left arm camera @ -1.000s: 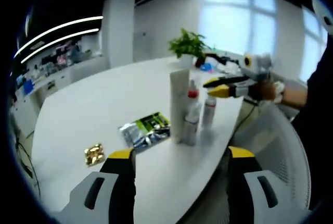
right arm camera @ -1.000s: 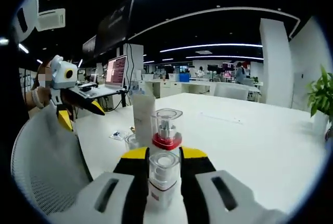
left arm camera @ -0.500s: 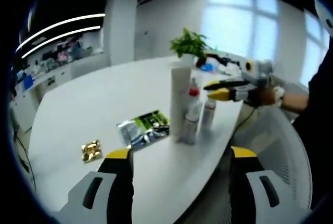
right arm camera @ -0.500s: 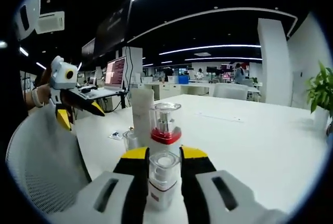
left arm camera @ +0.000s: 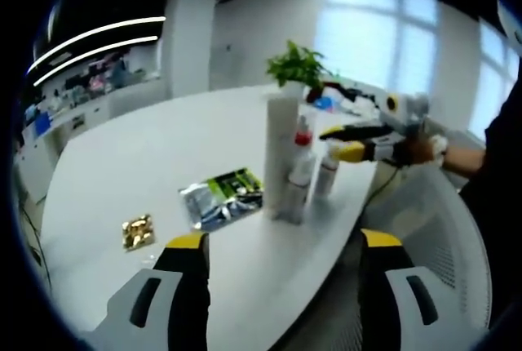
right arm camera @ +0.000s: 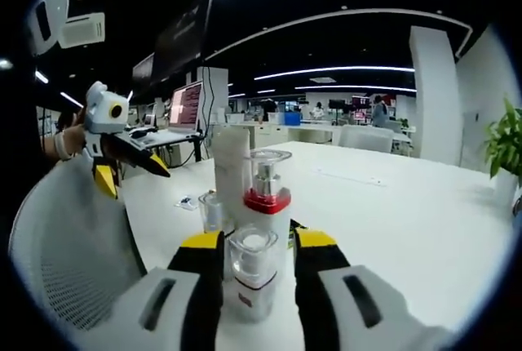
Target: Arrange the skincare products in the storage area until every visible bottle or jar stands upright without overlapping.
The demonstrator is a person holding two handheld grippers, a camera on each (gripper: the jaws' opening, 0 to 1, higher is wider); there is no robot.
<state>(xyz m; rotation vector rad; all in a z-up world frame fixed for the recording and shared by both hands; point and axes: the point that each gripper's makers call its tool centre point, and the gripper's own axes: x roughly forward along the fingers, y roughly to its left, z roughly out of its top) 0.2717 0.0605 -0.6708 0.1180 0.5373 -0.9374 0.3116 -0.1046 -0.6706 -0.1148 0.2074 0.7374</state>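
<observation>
My right hand-held gripper [right arm camera: 256, 246] has its yellow-tipped jaws set close on either side of a small clear-capped pump bottle with a white body and dark red label band [right arm camera: 252, 277]; they flank its glossy cap closely, though I cannot tell for sure that the pads press it. The bottle stands upright on the smooth white worktop [right arm camera: 408, 220], near its edge. Just beyond it stands a second bottle with a clear square cap over a silver pump and a red collar [right arm camera: 265, 196], also upright. To the left of that rises a tall matte white tube [right arm camera: 229, 167], and a small clear glass jar [right arm camera: 212, 211] sits beside the tube's base.

My left hand-held gripper [left arm camera: 277, 246] is wide open and grips nothing, held over the near edge of the worktop [left arm camera: 155, 163]. From this side the same cluster is upright: the tall white tube [left arm camera: 280, 155], the red-collared bottle [left arm camera: 300, 167] close beside it, and the small bottle [left arm camera: 328, 170] between the jaws of my right hand-held gripper [left arm camera: 352, 143]. Left of the cluster a crinkled silver and green foil sachet [left arm camera: 223, 197] lies flat, and further left a small gold foil-wrapped piece [left arm camera: 137, 230]. A leafy green potted plant [left arm camera: 295, 65] stands at the far end
</observation>
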